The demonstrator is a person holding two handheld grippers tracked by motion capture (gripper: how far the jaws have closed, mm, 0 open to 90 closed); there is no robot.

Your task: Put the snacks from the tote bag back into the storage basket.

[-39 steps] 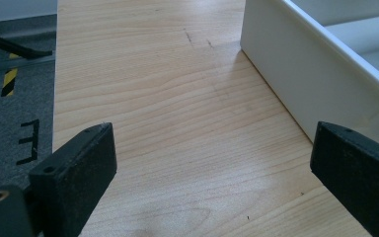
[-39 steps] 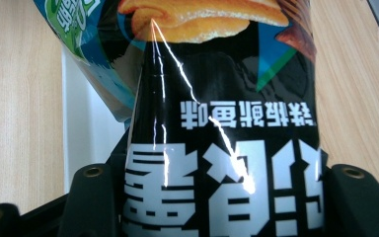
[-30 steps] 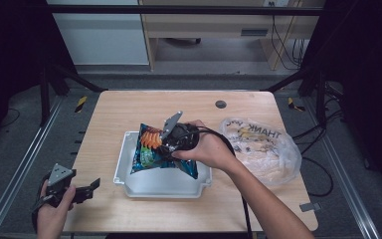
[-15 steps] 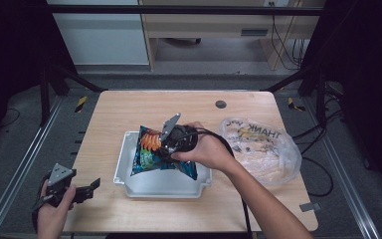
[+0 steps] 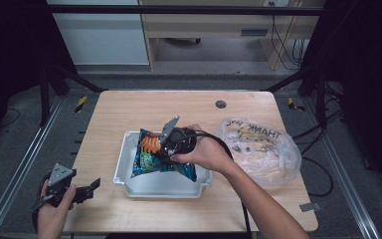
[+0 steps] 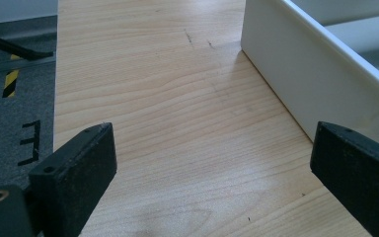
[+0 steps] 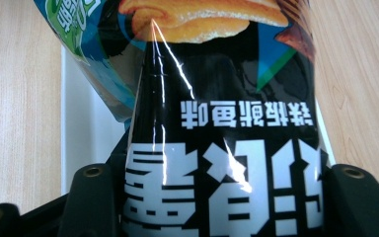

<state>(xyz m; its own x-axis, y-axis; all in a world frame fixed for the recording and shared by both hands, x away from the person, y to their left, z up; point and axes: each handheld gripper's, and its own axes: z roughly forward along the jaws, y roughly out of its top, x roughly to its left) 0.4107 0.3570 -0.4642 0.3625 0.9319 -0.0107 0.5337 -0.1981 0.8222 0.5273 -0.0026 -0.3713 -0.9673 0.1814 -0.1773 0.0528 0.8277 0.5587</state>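
Snack bag (image 5: 155,153) sits at centre frame in the high view, over the white tray (image 5: 129,184) on the desk (image 5: 119,114), clamped in the right claw (image 5: 165,144); seemingly not yet let go. Left claw (image 5: 87,188) waits lower left. Left gripper view: its jaws spread wide, empty. Right gripper view: jaws pinch the snack bag (image 7: 217,148).

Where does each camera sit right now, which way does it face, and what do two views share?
High view: above the person's side, looking forward and down on the table; both forearms and hands show.
Left gripper view: on the left gripper, low over the table, facing the white tray; jaws apart.
Right gripper view: on the right gripper, jaws clamping the chip bag.
Shared: the tray and the bag also show in the high view.
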